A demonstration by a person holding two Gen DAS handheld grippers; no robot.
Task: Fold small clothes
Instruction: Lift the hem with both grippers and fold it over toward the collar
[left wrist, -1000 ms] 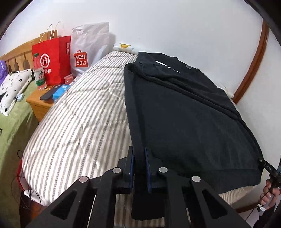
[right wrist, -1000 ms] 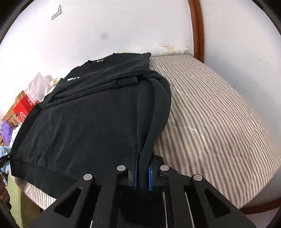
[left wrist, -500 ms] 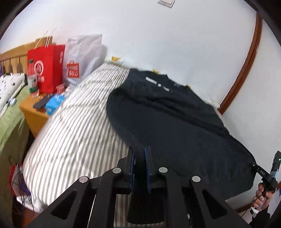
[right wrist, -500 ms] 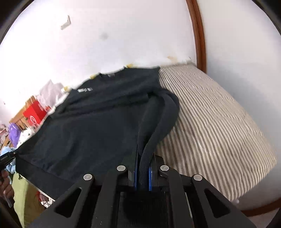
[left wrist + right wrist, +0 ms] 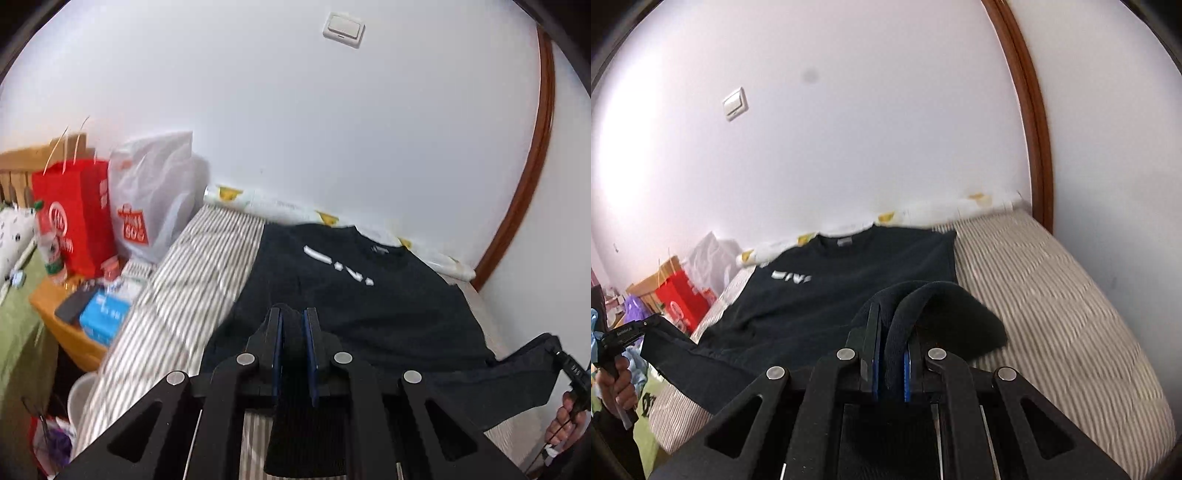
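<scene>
A black sweatshirt (image 5: 351, 306) with a white chest print lies on the striped mattress (image 5: 192, 280), its collar toward the far wall. My left gripper (image 5: 293, 321) is shut on the ribbed hem at the sweatshirt's left corner and holds it lifted. My right gripper (image 5: 891, 325) is shut on the hem at the right corner of the sweatshirt (image 5: 842, 291), the cloth looping over the fingers. The hem stretches between both grippers above the mattress (image 5: 1052, 295). The right gripper also shows at the right edge of the left wrist view (image 5: 565, 365).
A red paper bag (image 5: 74, 218) and a white plastic bag (image 5: 151, 206) stand at the left by a wooden bedside table (image 5: 62, 325) holding a phone and a blue box. The white wall and a wooden door frame (image 5: 524, 184) are close behind the bed.
Both grippers have lifted the hem and carried it toward the collar. The sweatshirt's lower half has come up off the mattress and the visible body looks much shorter.
</scene>
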